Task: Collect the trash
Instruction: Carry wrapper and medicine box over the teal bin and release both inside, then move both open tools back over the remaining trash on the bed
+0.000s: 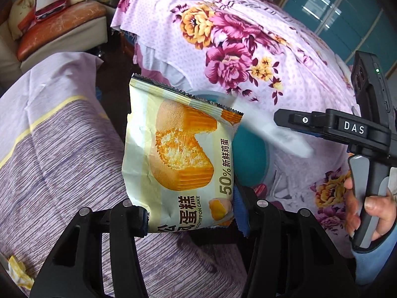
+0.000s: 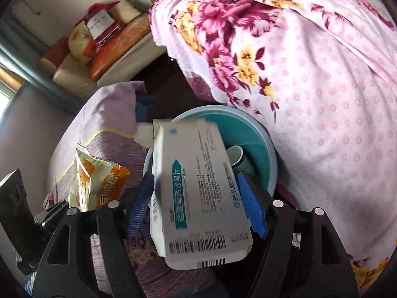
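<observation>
My left gripper (image 1: 191, 216) is shut on a chiffon cake wrapper (image 1: 181, 154), cream with an orange cake picture; the wrapper also shows in the right wrist view (image 2: 96, 181). My right gripper (image 2: 196, 203) has its blue pads (image 2: 250, 208) either side of a white medicine box (image 2: 198, 196), which looks blurred and loose above a teal bin (image 2: 263, 136). The bin holds a small pale cup (image 2: 235, 156). In the left wrist view the right gripper (image 1: 290, 121) is over the bin (image 1: 250, 159) with the blurred box (image 1: 280, 134) below it.
A pink floral sheet (image 1: 248, 49) covers the furniture at right and behind the bin. A purple striped cover (image 1: 54, 154) lies at left, with a yellow crumpled scrap (image 1: 18, 270) on it. A sofa with cushions (image 1: 59, 24) stands at the back left.
</observation>
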`<state>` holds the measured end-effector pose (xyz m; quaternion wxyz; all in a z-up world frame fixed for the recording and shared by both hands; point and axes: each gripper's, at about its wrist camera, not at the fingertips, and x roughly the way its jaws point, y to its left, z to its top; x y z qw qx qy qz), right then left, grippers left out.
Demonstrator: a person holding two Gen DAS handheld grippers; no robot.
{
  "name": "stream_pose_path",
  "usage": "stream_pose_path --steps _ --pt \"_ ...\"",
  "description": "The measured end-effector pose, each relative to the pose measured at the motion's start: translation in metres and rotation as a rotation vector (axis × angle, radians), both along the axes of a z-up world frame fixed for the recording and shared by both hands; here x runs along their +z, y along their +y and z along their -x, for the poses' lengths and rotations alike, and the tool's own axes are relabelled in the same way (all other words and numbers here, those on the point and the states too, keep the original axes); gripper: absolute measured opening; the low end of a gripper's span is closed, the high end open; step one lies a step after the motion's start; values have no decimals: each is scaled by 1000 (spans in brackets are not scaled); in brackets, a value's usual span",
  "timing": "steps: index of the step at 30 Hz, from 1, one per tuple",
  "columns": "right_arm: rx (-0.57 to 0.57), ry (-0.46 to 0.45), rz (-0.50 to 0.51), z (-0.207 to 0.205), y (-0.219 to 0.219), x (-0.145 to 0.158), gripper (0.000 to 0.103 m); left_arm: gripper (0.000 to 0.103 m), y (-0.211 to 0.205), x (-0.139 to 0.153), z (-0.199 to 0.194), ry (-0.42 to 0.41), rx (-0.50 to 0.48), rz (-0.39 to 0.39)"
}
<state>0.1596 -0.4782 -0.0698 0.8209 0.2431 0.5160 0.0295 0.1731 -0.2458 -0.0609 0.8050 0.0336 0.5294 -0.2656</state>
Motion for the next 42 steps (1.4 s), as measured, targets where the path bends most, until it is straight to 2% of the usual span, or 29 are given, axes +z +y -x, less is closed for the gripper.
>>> stream_pose_path --steps 11,19,23,25,27,36,39,42 --pt "-17 1 23 -1 -12 -5 78 52 -19 -19 -13 37 -7 -30" --pt "-41 22 43 2 -20 -4 79 53 -39 -26 -19 38 -35 -39" --pt "-49 26 62 4 -22 -2 80 67 -46 -24 -21 27 -42 -33" --pt "-50 27 69 3 -22 -2 81 83 -47 -23 -22 19 -33 -37" --pt "-51 28 77 3 -21 0 82 90 -46 -22 -22 4 -21 -43" --pt "-30 46 104 1 -6 4 82 90 -23 -19 -16 7 18 -33" --pt "-21 47 117 3 2 8 87 90 -13 -17 -12 14 35 -19" --pt "-9 45 128 4 11 12 87 90 -4 -14 -7 15 46 -12"
